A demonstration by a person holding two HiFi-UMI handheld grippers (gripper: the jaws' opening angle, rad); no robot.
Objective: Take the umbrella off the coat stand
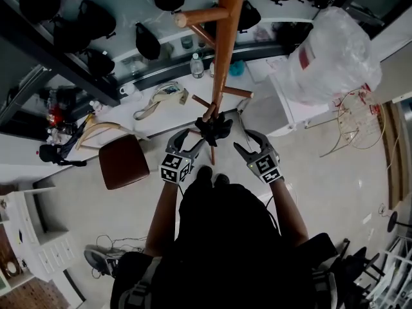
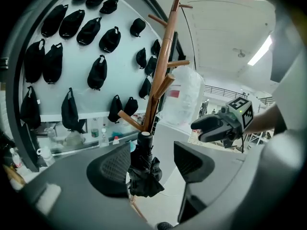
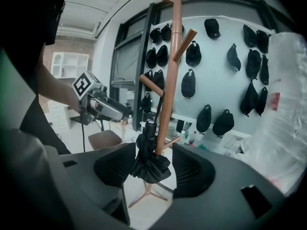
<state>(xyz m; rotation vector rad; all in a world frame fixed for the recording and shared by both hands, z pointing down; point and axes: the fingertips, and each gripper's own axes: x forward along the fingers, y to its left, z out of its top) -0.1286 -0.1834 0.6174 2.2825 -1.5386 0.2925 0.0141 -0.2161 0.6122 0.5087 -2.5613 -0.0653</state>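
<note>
Black caps and bags (image 2: 98, 71) hang in rows on a pale wall behind the wooden coat stand (image 1: 225, 37), which rises from a light floor with a brown stool (image 1: 123, 161) on one side and a bulging white plastic bag (image 1: 335, 50) on the other.

The umbrella (image 1: 214, 129), black and folded, hangs low on the stand, close against the pole and just under one of the lower pegs. It is still on the stand.

From the head view the person's two arms reach forward, one to either side of the umbrella. The left claw (image 1: 193, 140) stands open. In the left gripper view the umbrella (image 2: 144, 169) shows in the gap between its two dark pads, with clear space on both sides (neither pad presses on it), and the stand (image 2: 160, 75) climbs behind it. The right claw (image 2: 199, 131) shows off to the side in that same view, apart from the umbrella.

The right claw (image 1: 248, 141) is open as well. In the right gripper view the umbrella (image 3: 149, 159) and the pole of the stand (image 3: 168, 80) both sit in line between its jaws, not clamped, and the left claw (image 3: 127, 113) points in from the far side, near the umbrella's handle end. Whether either claw's tips touch the fabric cannot be told.
</note>
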